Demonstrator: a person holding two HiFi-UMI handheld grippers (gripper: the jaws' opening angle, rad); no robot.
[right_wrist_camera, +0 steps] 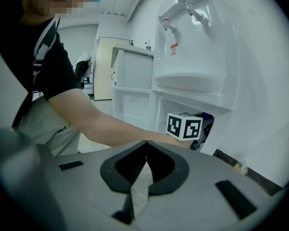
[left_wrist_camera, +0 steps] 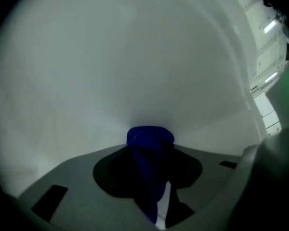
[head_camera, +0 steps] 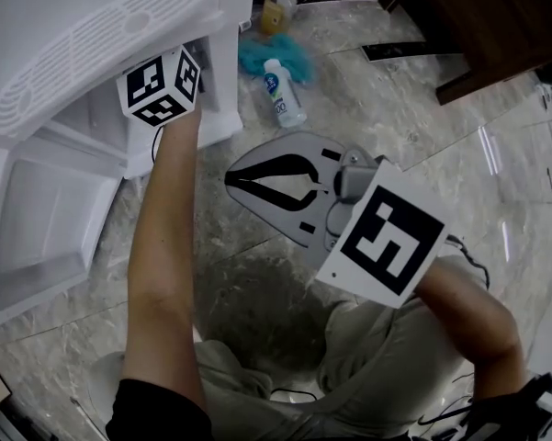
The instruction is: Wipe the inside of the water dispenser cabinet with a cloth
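The white water dispenser (head_camera: 101, 53) stands at the upper left, its lower cabinet open. My left gripper (left_wrist_camera: 149, 146) reaches into that cabinet; in the head view only its marker cube (head_camera: 161, 85) shows at the opening. It is shut on a blue cloth (left_wrist_camera: 149, 136), whose bunched front presses against the white inner wall (left_wrist_camera: 134, 57). My right gripper (head_camera: 231, 178) hangs over the marble floor outside the cabinet, shut with nothing between its jaws. From the right gripper view the dispenser (right_wrist_camera: 192, 47) and the left cube (right_wrist_camera: 184, 126) lie ahead.
The cabinet door (head_camera: 46, 219) swings open at the left. On the floor beside the dispenser lie a white bottle (head_camera: 283, 92), a teal rag (head_camera: 274, 58) and a yellowish bottle (head_camera: 276, 12). Dark wooden furniture (head_camera: 496, 26) fills the upper right.
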